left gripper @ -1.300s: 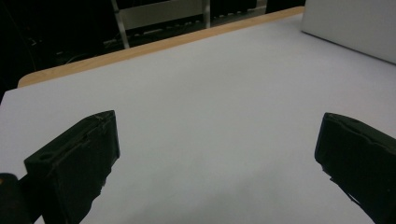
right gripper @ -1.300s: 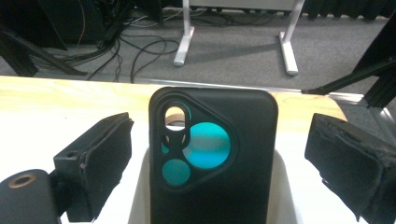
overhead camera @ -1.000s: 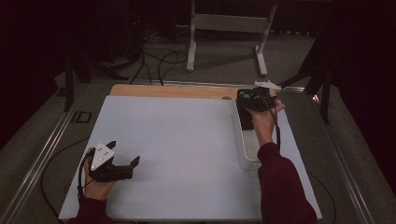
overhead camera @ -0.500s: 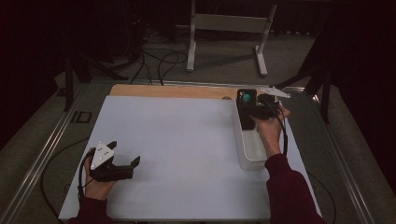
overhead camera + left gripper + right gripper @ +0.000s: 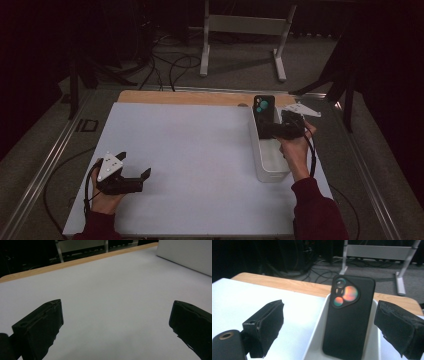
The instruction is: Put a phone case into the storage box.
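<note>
A black phone point(image 5: 263, 111) with round camera lenses stands upright at the far end of a white bin point(image 5: 272, 172), back facing me. My right gripper point(image 5: 270, 131) hovers over the bin just behind the phone. In the right gripper view the phone point(image 5: 349, 322) rises inside the bin point(image 5: 315, 340), and my right gripper point(image 5: 329, 312) is open with its jaws wide on either side and not touching it. My left gripper point(image 5: 133, 165) rests open at the near left of the white mat point(image 5: 190, 150). In the left gripper view my left gripper point(image 5: 117, 306) holds nothing above the bare mat.
A wooden table edge point(image 5: 185, 97) runs along the far side of the mat. The bin's wall point(image 5: 187, 255) shows at the upper right in the left gripper view. Beyond the table, a metal stand point(image 5: 240, 30) and cables point(image 5: 170, 65) lie on the dark floor.
My right gripper has drawn back toward the person, away from the phone, which stays standing in the bin. The left gripper has not moved.
</note>
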Available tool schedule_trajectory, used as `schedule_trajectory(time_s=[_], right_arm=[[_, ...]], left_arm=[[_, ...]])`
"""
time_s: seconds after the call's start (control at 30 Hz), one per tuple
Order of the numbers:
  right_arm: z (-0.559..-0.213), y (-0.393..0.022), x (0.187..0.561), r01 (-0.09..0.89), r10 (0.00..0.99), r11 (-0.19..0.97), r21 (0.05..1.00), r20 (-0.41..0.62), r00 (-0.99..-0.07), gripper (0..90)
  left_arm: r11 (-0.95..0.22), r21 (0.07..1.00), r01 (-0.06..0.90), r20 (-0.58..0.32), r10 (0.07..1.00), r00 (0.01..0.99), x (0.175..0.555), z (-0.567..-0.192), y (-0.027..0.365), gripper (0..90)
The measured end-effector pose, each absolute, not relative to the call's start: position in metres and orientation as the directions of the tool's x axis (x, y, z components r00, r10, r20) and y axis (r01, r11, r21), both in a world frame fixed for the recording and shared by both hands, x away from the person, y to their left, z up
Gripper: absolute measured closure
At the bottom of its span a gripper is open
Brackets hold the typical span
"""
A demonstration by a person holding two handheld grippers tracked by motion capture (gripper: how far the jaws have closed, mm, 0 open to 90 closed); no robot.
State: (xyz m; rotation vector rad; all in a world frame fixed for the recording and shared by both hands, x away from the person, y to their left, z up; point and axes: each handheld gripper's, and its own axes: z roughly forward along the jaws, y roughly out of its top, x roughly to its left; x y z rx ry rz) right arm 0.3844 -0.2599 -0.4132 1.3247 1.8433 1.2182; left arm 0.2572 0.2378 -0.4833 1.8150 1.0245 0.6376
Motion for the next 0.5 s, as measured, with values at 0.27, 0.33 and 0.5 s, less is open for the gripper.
schedule_trajectory(time_s=[0.27, 0.33, 0.5], right_arm=[[-0.415, -0.26, 0.358, 0.409, 0.908, 0.102, 0.907, 0.083, -0.41, 8.1], [-0.416, -0.26, 0.355, 0.406, 0.906, 0.107, 0.908, 0.079, -0.416, 8.1], [-0.422, -0.261, 0.335, 0.392, 0.892, 0.116, 0.913, 0.078, -0.445, 8.1]], left_arm=[[-0.217, 0.901, 0.376, -0.012, 0.853, 0.521, 0.257, -0.483, 0.238, 0.0], [-0.217, 0.901, 0.376, -0.012, 0.853, 0.521, 0.257, -0.483, 0.238, 0.0], [-0.21, 0.904, 0.373, -0.018, 0.852, 0.524, 0.257, -0.483, 0.238, 0.0]])
